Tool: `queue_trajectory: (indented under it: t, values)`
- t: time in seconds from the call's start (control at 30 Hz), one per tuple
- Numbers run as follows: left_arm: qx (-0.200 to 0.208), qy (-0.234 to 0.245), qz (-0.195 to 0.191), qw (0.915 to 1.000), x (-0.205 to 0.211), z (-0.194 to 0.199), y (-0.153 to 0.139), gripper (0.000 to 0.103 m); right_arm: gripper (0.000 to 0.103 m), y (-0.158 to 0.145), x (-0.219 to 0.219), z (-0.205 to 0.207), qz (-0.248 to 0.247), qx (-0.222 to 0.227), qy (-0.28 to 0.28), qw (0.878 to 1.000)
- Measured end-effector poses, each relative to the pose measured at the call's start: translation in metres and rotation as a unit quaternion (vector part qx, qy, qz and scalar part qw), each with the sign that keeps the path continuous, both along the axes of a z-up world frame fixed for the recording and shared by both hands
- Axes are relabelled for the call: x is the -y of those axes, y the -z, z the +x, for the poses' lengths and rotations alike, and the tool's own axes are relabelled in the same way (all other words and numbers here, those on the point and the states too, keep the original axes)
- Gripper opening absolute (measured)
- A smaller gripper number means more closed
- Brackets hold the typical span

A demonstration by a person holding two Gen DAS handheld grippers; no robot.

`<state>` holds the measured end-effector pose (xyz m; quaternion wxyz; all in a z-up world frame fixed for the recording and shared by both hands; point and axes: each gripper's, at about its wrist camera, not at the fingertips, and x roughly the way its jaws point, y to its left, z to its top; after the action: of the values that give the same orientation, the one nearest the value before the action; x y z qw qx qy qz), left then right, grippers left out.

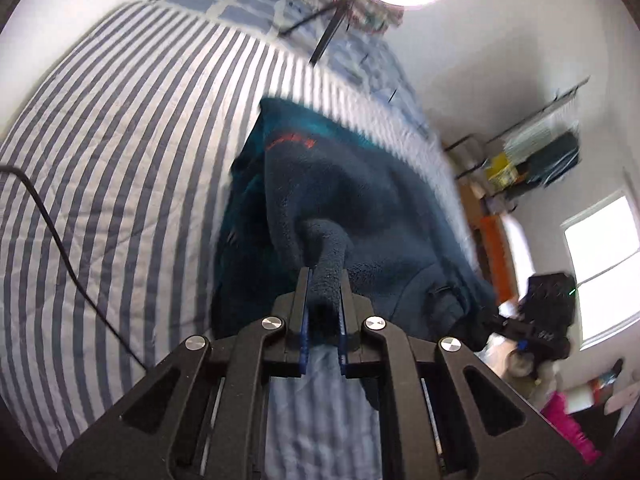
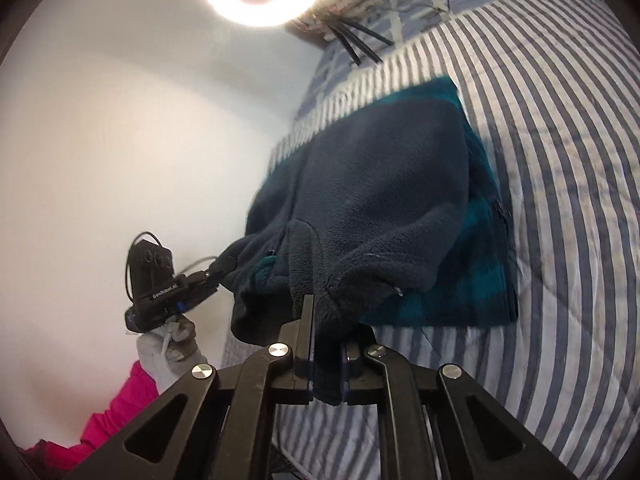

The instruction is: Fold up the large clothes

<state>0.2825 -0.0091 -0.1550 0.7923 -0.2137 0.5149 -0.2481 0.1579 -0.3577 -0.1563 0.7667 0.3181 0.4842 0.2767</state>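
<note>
Left wrist view: left gripper (image 1: pixel 325 280) and right gripper (image 2: pixel 326 312) each pinch the fleece jacket's (image 2: pixel 380 184) near edge, lifted off the striped bed (image 1: pixel 120 160); folding looks barely begun.

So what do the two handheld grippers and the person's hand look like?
Both are black, with angular linkage arms, round silver pivot bolts and blue-edged fingers. The left gripper carries a boxy black camera block lettered in white, with a thin black cable. A grey glove and a pink sleeve show.
</note>
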Motion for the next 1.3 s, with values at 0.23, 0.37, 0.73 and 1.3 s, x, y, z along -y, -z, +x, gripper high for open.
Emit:
queue_trajectory:
  t: [0.23, 0.37, 0.73, 1.3]
  values:
    - [-0.045, 0.005, 0.017, 0.9988, 0.006, -0.01, 0.061, 0.008, 0.005, 0.065, -0.012, 0.001, -0.081, -0.06, -0.011, 0.995]
    - [-0.014, 0.028, 0.021, 0.9993, -0.003, -0.021, 0.038, 0.01, 0.007, 0.049, -0.012, -0.001, -0.089, -0.035, -0.02, 0.995]
    - [-0.003, -0.002, -0.037, 0.9993, -0.05, -0.018, 0.005, 0.039, 0.034, -0.026, 0.018, -0.058, -0.145, 0.037, -0.013, 0.989]
    - [0.002, 0.0, 0.028, 0.9996, -0.019, 0.046, 0.04, 0.003, 0.031, 0.016, -0.056, 0.007, -0.312, 0.075, -0.121, 0.939]
